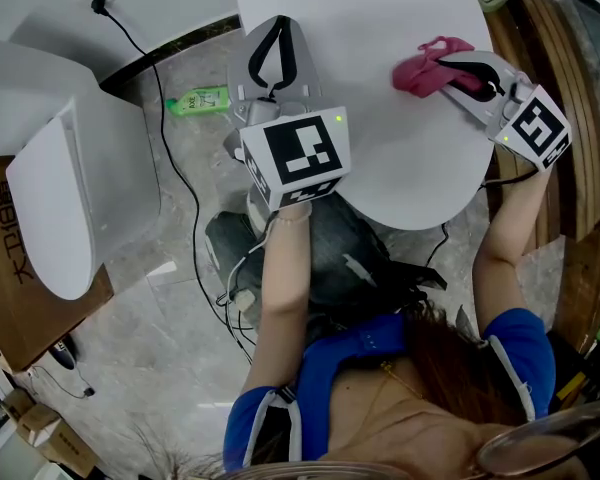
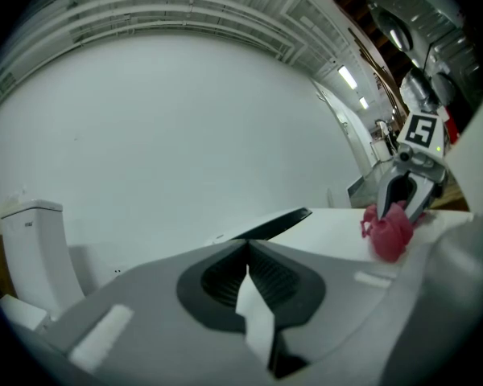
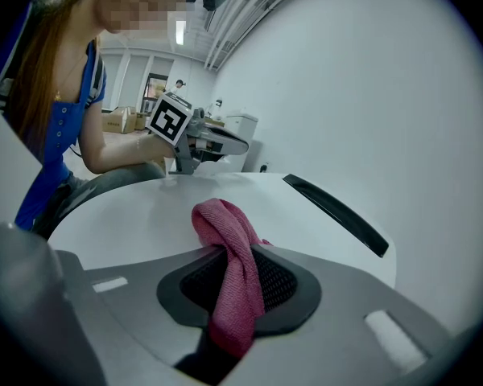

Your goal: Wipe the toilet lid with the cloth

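Currently right gripper (image 1: 456, 71) jaws clamp the pink cloth (image 1: 422, 72) on the toilet lid (image 1: 370, 28), left gripper (image 1: 276, 28) jaws closed and empty; probably best to press flat and overlap strokes.

Crumpled pink cloth (image 1: 425, 68) sits on the closed white toilet lid (image 1: 360, 88).

Floor: grey veined stone tile (image 1: 170, 308), glossy.
Wall: plain white (image 2: 185, 135), with dark skirting (image 1: 170, 48) at its foot.
Ceiling: white ribbed panels (image 2: 177, 10); one lit strip lamp (image 2: 348, 77).
Fixture: white toilet (image 1: 80, 188) at the left, brown cardboard (image 1: 10, 298) at its base.
Cable: black lead (image 1: 175, 183) running from a wall plug (image 1: 99, 5) across the floor.
Loose item: green bottle (image 1: 198, 101) lying on its side near the skirting.
Right edge: curved wooden boards (image 1: 550, 78).
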A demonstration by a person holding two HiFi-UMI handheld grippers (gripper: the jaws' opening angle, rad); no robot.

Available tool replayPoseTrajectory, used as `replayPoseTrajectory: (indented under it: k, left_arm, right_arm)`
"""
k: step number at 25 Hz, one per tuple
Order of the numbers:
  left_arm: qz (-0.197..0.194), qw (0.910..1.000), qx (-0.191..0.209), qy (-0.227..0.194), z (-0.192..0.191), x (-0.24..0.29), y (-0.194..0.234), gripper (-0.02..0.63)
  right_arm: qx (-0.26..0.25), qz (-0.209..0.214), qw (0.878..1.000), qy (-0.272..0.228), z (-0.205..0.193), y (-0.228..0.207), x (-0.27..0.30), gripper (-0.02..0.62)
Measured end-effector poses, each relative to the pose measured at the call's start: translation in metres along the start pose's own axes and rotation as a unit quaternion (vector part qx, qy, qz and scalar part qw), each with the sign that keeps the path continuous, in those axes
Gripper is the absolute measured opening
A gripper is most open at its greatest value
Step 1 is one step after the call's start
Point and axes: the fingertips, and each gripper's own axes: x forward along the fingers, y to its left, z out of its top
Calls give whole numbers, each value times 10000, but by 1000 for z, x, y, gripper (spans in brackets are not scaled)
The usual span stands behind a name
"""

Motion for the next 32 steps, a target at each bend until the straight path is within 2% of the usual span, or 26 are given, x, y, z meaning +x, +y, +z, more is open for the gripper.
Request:
replayPoseTrajectory:
  k: [9,32]
  left_arm:
    - [-9,10000,7,-8,0,0,0,3]
    - [76,10000,30,9,0,-3,5,3]
  right_arm:
    - [-244,265,9993,17,28,19,24,75]
    - [-567,884,9945,-5,64,49,54,75]
